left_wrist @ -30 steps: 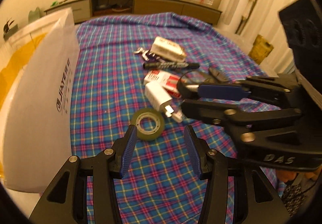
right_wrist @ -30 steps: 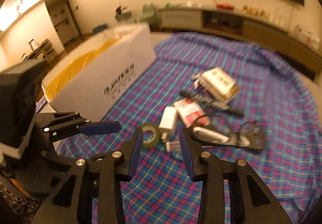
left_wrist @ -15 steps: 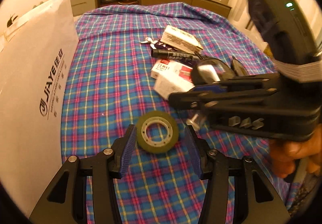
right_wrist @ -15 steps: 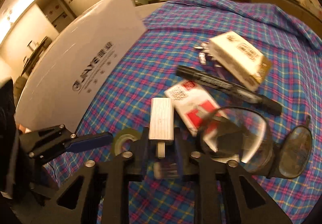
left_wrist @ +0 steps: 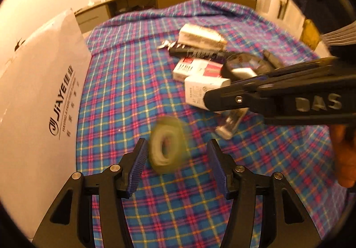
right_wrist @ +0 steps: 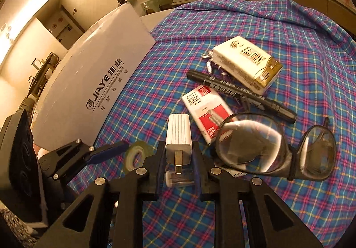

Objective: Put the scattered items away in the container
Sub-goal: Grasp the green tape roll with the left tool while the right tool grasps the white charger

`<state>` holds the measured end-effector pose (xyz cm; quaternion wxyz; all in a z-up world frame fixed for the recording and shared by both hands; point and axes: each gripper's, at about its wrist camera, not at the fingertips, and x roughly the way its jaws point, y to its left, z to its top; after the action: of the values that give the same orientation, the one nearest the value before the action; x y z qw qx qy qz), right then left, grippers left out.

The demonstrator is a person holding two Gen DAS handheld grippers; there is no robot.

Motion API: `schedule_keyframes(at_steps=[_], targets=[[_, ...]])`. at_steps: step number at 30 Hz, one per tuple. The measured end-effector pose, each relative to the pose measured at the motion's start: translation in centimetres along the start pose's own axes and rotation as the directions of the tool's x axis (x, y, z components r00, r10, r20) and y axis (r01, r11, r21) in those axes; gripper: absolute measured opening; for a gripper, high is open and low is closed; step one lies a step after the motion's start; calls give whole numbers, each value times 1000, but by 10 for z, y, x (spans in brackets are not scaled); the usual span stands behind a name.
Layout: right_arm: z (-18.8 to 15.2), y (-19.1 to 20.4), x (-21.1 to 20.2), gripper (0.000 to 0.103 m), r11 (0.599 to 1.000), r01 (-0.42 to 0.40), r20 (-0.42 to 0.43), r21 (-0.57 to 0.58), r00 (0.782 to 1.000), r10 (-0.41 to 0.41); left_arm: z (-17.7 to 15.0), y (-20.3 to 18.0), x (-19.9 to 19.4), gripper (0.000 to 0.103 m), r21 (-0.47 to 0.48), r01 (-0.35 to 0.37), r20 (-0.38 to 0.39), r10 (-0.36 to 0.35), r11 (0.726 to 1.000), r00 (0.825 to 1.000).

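Right gripper (right_wrist: pixel 179 165) clamped on the white charger (right_wrist: pixel 178 136), pads pressing its two long flat sides near the plug end, prongs pointing back toward the camera. Probably light, rigid and smooth-shelled; ribbed top gives little purchase, so a hold across the flat sides seems the sound one. Directly beneath the charger, a small clear-capped item, too hidden to name.

Left gripper (left_wrist: pixel 176 164) with jaws opening, tape roll (left_wrist: pixel 168 144) between them, blurred, apparently tilted on edge, near the left pad but contact cannot be told. Likely light, stiff ring with slick rim; best taken across its outer diameter.

Beyond the charger: red-and-white box (right_wrist: pixel 207 110), spectacles (right_wrist: pixel 276 147) (fragile, lenses to be spared), black marker (right_wrist: pixel 240 94), cream-and-gold packet (right_wrist: pixel 247 63). Left of the charger, white container (right_wrist: pixel 100 92) at the edge of the plaid cloth (right_wrist: pixel 289 36), well apart from the pile.
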<state>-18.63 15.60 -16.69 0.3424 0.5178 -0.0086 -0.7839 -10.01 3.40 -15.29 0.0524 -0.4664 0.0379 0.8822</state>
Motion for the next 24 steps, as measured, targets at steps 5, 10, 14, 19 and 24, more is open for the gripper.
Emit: schedule_keyframes(at_steps=[5, 10, 14, 19, 24], targets=[[-3, 8, 0, 23, 1000, 5, 3, -18, 1000, -5, 2, 23, 1, 50, -112, 27, 10, -26, 993, 1000], [-3, 12, -5, 23, 999, 10, 21, -31, 1000, -9, 0, 38, -2, 10, -176, 44, 18, -41, 983, 999], [-4, 14, -6, 23, 999, 10, 26, -33, 1000, -9, -2, 44, -5, 10, -201, 59, 23, -56, 978, 998], [-4, 18, -9, 23, 999, 5, 34, -37, 999, -3, 0, 45, -14, 9, -207, 54, 46, -45, 977, 998], [-4, 21, -16, 23, 999, 1, 55, -35, 998, 1, 4, 45, -26, 9, -211, 64, 73, -49, 975, 996]])
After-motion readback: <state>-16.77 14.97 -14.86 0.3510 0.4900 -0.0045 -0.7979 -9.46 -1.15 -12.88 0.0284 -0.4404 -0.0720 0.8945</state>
